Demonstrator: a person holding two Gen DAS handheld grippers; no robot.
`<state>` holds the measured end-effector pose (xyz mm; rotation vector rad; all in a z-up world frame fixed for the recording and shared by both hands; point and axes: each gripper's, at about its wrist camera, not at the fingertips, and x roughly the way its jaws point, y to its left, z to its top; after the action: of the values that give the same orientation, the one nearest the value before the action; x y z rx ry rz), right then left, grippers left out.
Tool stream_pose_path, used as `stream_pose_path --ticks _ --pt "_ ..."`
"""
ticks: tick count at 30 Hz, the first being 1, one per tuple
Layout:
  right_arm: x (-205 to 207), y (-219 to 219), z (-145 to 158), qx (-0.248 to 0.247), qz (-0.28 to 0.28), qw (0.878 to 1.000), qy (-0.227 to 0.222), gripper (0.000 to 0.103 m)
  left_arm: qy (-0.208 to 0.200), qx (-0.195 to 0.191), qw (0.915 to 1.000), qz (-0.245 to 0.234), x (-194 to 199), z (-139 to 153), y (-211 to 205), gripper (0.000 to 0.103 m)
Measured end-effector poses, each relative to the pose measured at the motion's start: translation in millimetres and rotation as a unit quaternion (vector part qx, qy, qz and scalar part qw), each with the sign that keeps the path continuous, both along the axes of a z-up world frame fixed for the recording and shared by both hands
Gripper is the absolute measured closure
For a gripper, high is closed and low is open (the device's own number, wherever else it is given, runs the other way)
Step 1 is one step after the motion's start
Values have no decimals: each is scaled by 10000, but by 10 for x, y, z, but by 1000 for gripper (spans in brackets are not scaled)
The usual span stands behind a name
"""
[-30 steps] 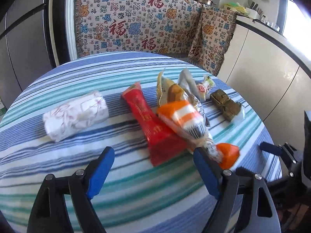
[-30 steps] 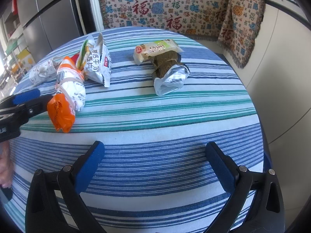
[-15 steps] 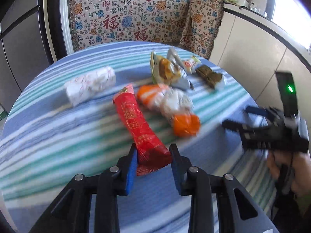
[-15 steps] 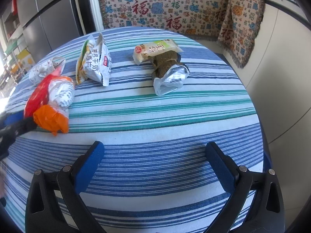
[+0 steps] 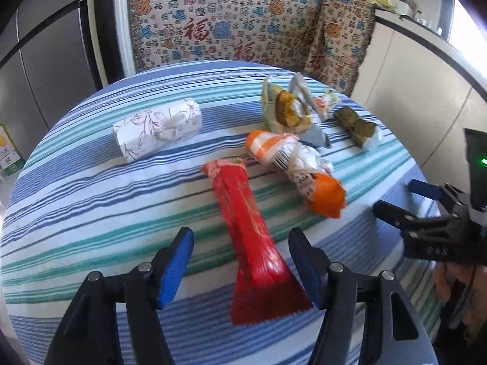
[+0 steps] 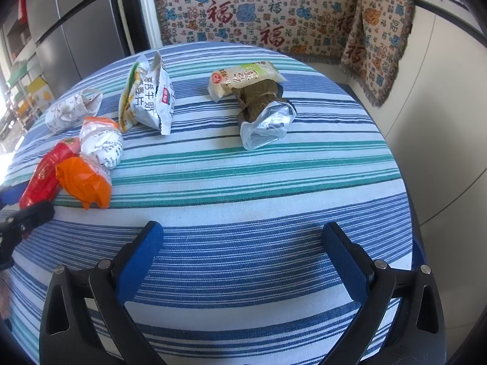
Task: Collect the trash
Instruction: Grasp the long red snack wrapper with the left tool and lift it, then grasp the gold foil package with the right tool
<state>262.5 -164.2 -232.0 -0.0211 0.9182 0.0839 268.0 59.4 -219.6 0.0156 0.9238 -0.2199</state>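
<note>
I have the left gripper point(image 5: 240, 261) straddling the crimped near end of the red wrapper point(image 5: 248, 237), which lies flat on the striped tablecloth point(image 5: 91, 213); its jaws are opening and the pads touch nothing — so I judge the pickup step unfinished. The right gripper point(image 6: 240, 261) hangs wide open and empty. Next I'd close squarely on that thin tail and lift — it could slip.
</note>
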Motion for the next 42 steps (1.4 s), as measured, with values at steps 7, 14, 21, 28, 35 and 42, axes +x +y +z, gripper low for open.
stream_pose_path --ticks 7,14,21,28,35,42 --pt "-30 -151 30 465 1 9989 -106 1 -191 331 9991 193 13 -92 34 36" --pt "447 -309 317 293 108 9995 -27 5 -192 328 9991 200 8 -96 34 35" --pt "1050 -217 177 185 395 9971 624 25 -186 314 9991 203 -2 -104 30 35" --pt "692 -175 100 134 363 9976 573 65 -186 318 9991 207 -4 -106 25 35" --pt "-188 52 89 94 705 9971 257 65 -183 308 9991 207 -7 -109 31 35" --pt "-256 -14 219 379 956 9941 337 23 -109 -76 9999 -5 -59 -64 169 35"
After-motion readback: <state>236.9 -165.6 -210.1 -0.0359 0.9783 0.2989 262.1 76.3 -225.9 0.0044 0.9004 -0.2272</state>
